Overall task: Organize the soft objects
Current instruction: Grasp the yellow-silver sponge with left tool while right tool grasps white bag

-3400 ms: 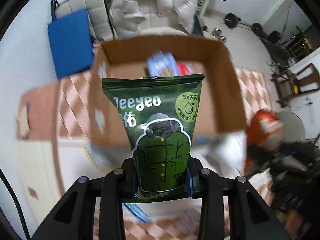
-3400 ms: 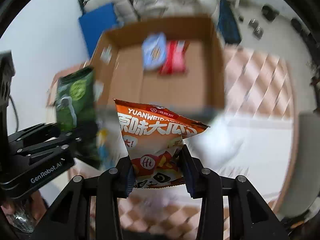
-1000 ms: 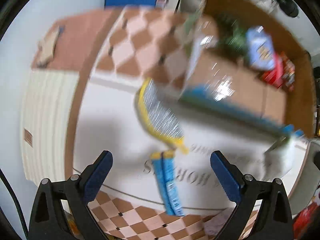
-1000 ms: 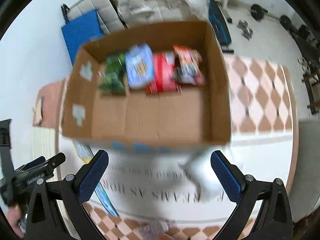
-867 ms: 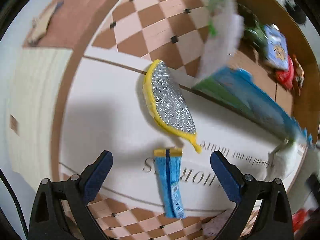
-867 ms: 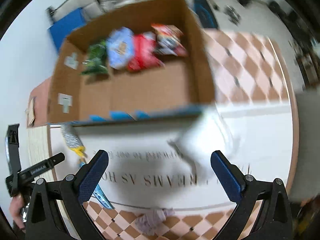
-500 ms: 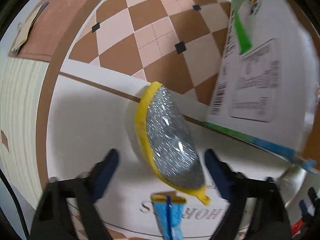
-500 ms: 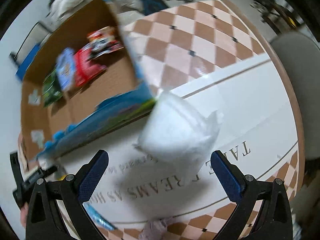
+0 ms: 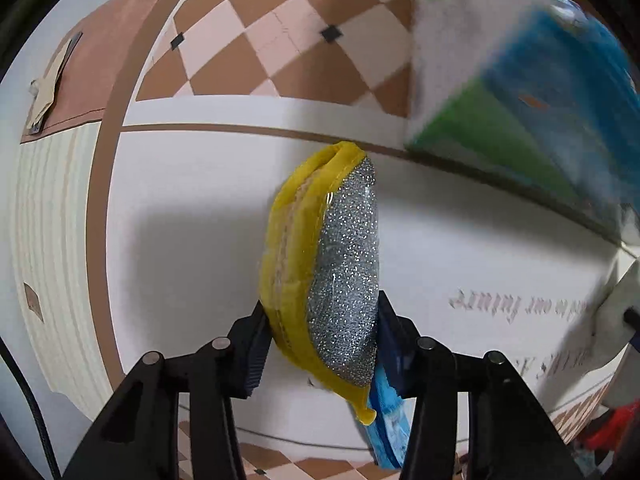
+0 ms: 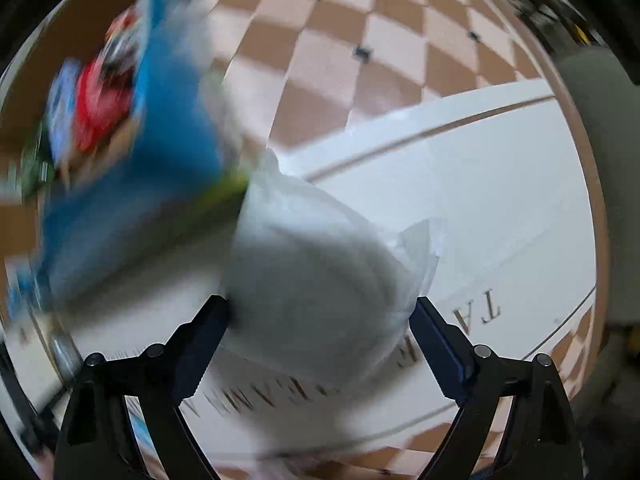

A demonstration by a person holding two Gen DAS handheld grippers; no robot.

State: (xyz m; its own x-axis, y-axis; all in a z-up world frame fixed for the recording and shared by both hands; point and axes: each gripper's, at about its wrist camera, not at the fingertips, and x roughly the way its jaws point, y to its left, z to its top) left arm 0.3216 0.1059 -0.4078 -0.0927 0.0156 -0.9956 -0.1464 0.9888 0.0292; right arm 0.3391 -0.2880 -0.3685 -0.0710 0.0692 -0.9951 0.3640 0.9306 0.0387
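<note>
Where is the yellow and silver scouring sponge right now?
In the left wrist view, the scouring sponge stands on edge between the fingers of the left claw, on the white tablecloth, with a blue packet lying just behind it.

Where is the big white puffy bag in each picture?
Left wrist view: only a corner of the white puffy bag peeks in at the far right edge.
Right wrist view: it fills the lower middle, between the fingers of the right gripper, which look closed on it.
Shared landmark: the white tablecloth with grey printed letters lies under it in both.
</note>
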